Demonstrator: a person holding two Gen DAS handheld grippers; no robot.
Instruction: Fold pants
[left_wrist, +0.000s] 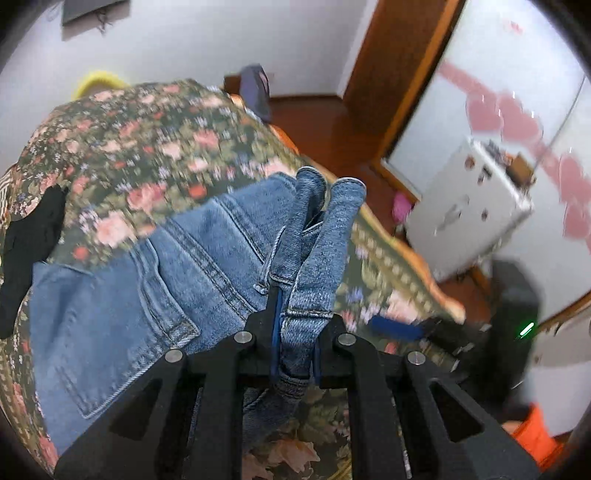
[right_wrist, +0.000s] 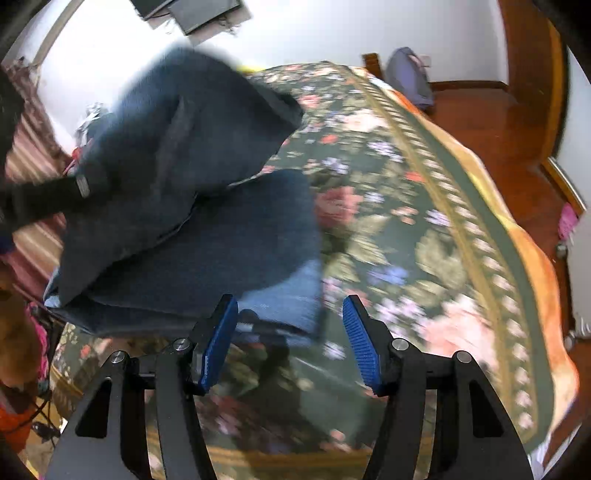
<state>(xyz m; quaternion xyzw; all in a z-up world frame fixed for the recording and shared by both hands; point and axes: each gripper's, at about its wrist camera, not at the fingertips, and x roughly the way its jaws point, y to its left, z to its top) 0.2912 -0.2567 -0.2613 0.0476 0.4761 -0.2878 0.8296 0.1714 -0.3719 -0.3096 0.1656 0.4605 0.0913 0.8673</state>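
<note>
Writing: you had no readable brand, label or lettering anywhere in either view; motion blur smeared the finer detail.
Left hand pose: your left tongs (left_wrist: 295, 347) pointed steeply down at the bed (left_wrist: 155, 147), entering from the bottom centre of the left wrist view.
Left tongs: you had them nearly closed, clamped on a bunched fold of the jeans (left_wrist: 147, 266); the blue pads barely showed on either side of the denim.
Held part: two rolled denim edges stood up past the fingertips at the centre of the frame.
Jeans, left view: the rest spread over the floral bedspread at left of centre, a back pocket and seams showing.
Right hand pose: your right tongs (right_wrist: 290, 339) also tilted downward over the bed, at the bottom centre of the right wrist view.
Right tongs: you had them about half open, holding nothing; only bedspread and a denim corner lay beyond the gap.
Jeans, right view: the jeans (right_wrist: 192, 221) filled the left half, one part lifted and blurred at the upper left.
</note>
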